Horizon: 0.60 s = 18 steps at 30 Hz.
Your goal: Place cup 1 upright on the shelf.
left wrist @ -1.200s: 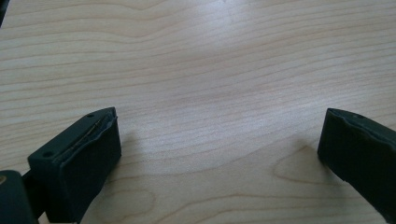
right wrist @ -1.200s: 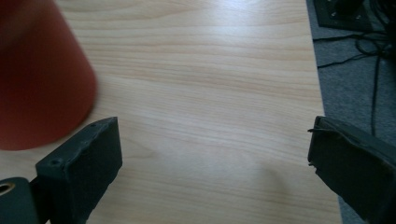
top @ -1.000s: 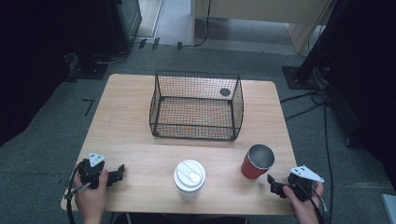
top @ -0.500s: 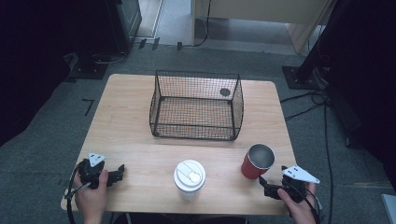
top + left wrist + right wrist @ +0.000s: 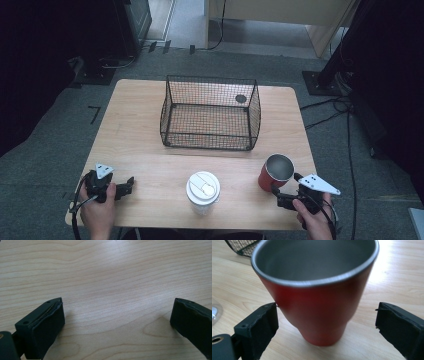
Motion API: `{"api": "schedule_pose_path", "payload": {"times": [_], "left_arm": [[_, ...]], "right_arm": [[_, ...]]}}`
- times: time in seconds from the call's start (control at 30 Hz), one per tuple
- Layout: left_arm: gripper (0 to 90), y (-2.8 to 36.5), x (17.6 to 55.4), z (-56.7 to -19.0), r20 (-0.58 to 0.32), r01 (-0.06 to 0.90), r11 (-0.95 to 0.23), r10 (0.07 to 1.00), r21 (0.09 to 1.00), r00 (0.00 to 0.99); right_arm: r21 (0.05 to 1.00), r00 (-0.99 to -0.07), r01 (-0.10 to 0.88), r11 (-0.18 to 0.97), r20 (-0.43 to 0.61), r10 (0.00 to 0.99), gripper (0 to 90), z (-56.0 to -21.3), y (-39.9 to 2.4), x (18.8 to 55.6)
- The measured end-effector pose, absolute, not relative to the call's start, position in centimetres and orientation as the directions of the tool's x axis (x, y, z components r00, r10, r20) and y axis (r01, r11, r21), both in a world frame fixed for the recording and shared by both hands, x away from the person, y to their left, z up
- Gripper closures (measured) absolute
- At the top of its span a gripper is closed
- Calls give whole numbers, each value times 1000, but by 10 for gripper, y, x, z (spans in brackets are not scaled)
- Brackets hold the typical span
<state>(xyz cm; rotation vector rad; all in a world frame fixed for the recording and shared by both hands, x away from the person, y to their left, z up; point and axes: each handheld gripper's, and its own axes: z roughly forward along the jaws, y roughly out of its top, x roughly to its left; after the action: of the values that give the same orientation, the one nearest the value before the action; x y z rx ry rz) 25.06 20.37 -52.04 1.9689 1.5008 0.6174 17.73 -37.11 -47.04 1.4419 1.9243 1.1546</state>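
One light wood table [image 5: 135, 125] | grey carpet floor [image 5: 45, 165] | left tool [image 5: 117, 322] spread | right tool [image 5: 327, 322] spread

One wire basket [image 5: 210, 114], one red tumbler [image 5: 274, 172], one lidded cup [image 5: 203, 192].

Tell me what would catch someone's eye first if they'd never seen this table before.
The red cup with its steel lining stands upright near the table's right front edge, and the right gripper has its open jaws on either side of it, not yet closed. Behind it, at mid-table, sits a black wire basket, and a white lidded cup stands at the front centre. The left gripper rests open over bare wood at front left.
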Motion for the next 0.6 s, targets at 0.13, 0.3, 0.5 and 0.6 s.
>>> {"api": "schedule_pose_path", "payload": {"times": [0.13,0.3,0.5,0.6], "left_arm": [[0,204,251,-520,15,696,-200,965,690,262],[0,204,251,-520,16,695,-203,964,690,265],[0,203,251,-521,16,694,-203,964,691,266],[0,203,251,-520,15,694,-203,964,691,266]], "right_arm": [[845,-342,526,97,106,934,50,-466,-365,182],[848,-342,521,99,101,934,53,-464,-356,189],[857,-306,510,71,104,946,48,-465,-350,197],[866,-289,496,64,95,953,37,-467,-346,200]]}}
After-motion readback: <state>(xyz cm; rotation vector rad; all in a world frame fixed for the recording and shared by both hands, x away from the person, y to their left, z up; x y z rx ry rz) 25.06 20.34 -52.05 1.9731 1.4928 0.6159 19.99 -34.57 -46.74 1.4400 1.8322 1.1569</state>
